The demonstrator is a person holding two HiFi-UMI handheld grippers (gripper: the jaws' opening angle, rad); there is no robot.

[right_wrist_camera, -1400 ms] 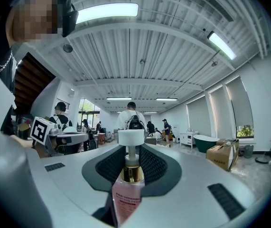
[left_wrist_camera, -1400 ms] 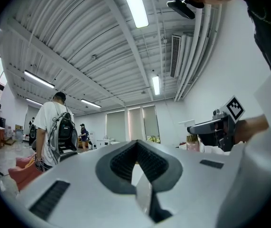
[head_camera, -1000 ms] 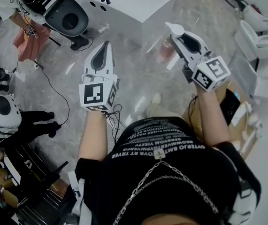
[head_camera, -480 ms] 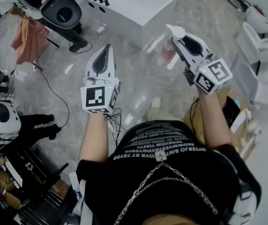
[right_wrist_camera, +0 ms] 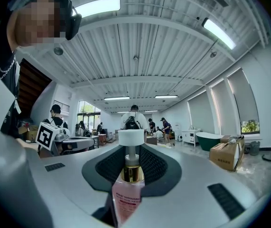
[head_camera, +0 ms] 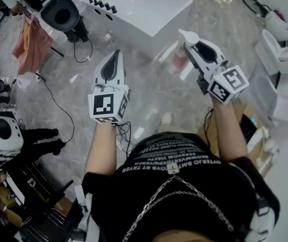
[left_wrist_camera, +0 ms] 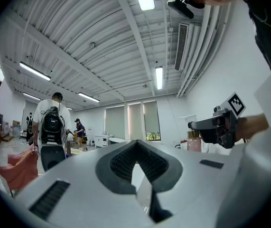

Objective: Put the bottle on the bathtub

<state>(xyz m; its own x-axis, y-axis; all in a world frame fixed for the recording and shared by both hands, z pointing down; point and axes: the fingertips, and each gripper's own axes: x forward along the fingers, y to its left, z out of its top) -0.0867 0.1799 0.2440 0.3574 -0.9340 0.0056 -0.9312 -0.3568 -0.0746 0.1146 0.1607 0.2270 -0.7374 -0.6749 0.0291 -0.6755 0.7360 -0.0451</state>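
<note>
A pink bottle (head_camera: 178,58) with a white pump cap hangs upright over the marble floor, and my right gripper (head_camera: 186,43) is shut on its neck. In the right gripper view the bottle (right_wrist_camera: 127,194) stands between the dark pads, its cap above the right gripper (right_wrist_camera: 130,152). The white bathtub (head_camera: 144,5) with a black faucet lies ahead at the top of the head view, apart from both grippers. My left gripper (head_camera: 115,53) is raised beside it, shut and holding nothing. The left gripper (left_wrist_camera: 136,145) sees the bottle (left_wrist_camera: 193,141) off to its right.
Two white toilets (head_camera: 275,32) stand at the right. A round black-and-white unit (head_camera: 58,13), a pink cloth (head_camera: 30,42) and floor cables (head_camera: 58,97) lie at the left. People walk in the background (left_wrist_camera: 52,127). A cardboard box (right_wrist_camera: 228,156) and a green tub (right_wrist_camera: 209,139) sit farther off.
The bathtub has come further into the head view and nearer to the grippers. Both grippers keep their pose, the right one still holding the bottle.
</note>
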